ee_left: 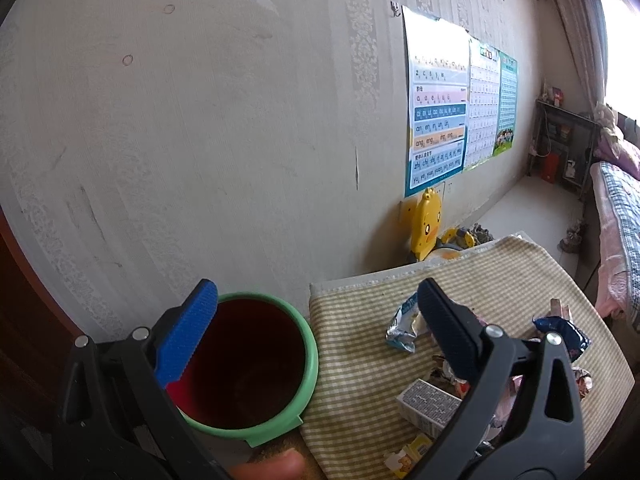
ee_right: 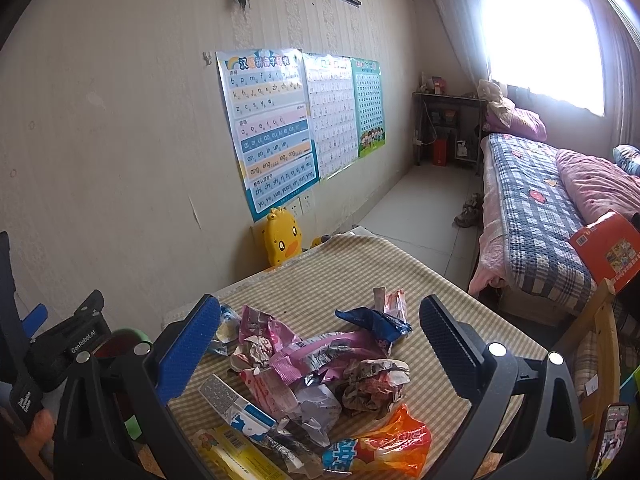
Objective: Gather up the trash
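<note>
A pile of trash (ee_right: 320, 376) lies on a table with a yellow-checked cloth (ee_right: 360, 272): pink wrappers, a blue wrapper (ee_right: 376, 326), an orange bag (ee_right: 384, 446), a small carton (ee_right: 236, 404). My right gripper (ee_right: 320, 344) is open, hovering over the pile with its fingers on either side. A green-rimmed bin with a red inside (ee_left: 248, 364) stands left of the table. My left gripper (ee_left: 316, 328) is open above the gap between bin and table, empty. In the left wrist view a silver-blue wrapper (ee_left: 402, 326) and the carton (ee_left: 430, 406) show on the cloth (ee_left: 480, 272).
A wall with learning posters (ee_right: 272, 128) runs behind the table. A yellow duck toy (ee_right: 282, 240) sits at the table's far edge. A bed (ee_right: 536, 208) with a checked quilt stands to the right, and a shelf (ee_right: 448, 128) stands under the window.
</note>
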`<state>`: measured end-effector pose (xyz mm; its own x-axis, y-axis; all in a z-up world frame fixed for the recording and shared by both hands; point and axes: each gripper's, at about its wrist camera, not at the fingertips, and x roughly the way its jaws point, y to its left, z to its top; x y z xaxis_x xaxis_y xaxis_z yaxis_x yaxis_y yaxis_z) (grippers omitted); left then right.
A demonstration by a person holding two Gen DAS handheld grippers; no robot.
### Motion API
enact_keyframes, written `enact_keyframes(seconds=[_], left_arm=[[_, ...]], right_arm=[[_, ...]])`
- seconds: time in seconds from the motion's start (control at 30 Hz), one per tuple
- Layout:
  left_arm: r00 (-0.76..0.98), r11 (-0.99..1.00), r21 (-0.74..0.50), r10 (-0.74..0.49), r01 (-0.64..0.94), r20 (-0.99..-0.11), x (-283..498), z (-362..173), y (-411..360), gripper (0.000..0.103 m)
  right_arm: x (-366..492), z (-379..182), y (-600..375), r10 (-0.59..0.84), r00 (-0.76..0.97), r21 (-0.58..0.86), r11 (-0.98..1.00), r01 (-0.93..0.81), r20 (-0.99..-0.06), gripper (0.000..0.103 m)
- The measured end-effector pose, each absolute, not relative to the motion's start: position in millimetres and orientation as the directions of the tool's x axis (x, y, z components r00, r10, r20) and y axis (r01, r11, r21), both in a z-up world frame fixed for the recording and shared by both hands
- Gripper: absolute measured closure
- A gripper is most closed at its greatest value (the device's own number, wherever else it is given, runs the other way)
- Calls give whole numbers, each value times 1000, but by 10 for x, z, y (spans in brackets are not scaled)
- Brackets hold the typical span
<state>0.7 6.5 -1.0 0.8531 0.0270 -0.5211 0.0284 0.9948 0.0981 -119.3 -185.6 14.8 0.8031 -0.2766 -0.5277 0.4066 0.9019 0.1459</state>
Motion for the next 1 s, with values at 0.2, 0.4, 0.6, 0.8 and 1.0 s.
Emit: enact_keyframes(seconds=[0.2,0.4,0.6,0.8,1.0], left_arm=[[851,987,152,37,51,-524,35,-130,-19,5],[729,962,178,-31,208,-684,117,-589,-248,5],[608,931,111,-133,347,-783,172,-917,-545,5],[450,928,28,-155,372,-879,328,-1235,-773,7],[325,932,1,-126,362,-937,437,-1502,-863,15]], right_arm=[[-1159,83,-1869,-268,796,138,906,399,-542,7],[-1140,-151,-2007,-274,754,122,898,422,-597,8],[-1292,-551,-2113,-265,684,87,897,434,-679,8],[-1490,-897,-2180,-204,620,112,895,432,-758,8],[-1572,-1126,-2172,-164,569,116,899,422,-806,8]])
